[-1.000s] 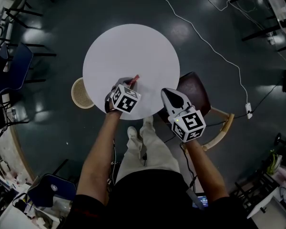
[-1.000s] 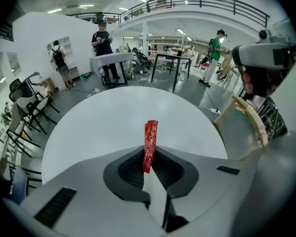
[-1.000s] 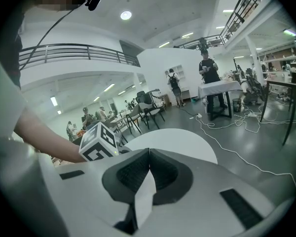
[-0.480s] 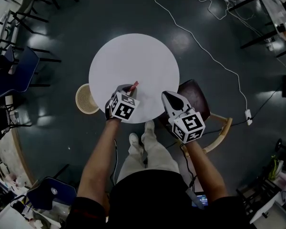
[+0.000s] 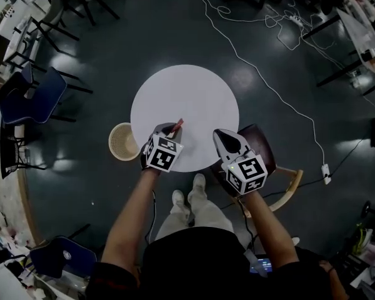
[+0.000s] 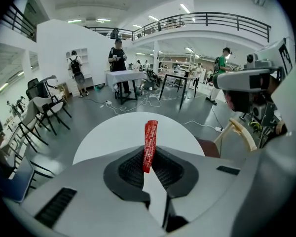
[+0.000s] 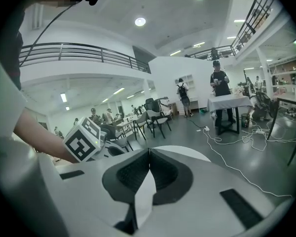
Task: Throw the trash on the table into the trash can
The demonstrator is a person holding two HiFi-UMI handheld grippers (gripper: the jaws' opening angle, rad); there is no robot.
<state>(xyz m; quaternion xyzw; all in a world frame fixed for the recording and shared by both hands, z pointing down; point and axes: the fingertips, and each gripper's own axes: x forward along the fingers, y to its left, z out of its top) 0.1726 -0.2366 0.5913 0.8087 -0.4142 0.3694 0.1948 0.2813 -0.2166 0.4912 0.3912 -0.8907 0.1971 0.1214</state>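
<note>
left gripper point(image 5: 172, 129) clamped on red wrapper point(image 5: 177, 125), now lifted off table point(image 5: 187, 92); right gripper point(image 5: 228, 137) closed, empty; pickup done, bin point(image 5: 122, 141) likely next.

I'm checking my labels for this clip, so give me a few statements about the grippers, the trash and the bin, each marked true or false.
1. The left gripper is shut on a red wrapper. True.
2. The right gripper holds a paper ball. False: its jaws are shut with nothing between them.
3. The trash can stands on the floor beside the round table. True.
4. The wrapper lies inside the trash can. False: it is in the left gripper's jaws, over the table.
5. A brown chair stands by the table on the right gripper's side. True.
</note>
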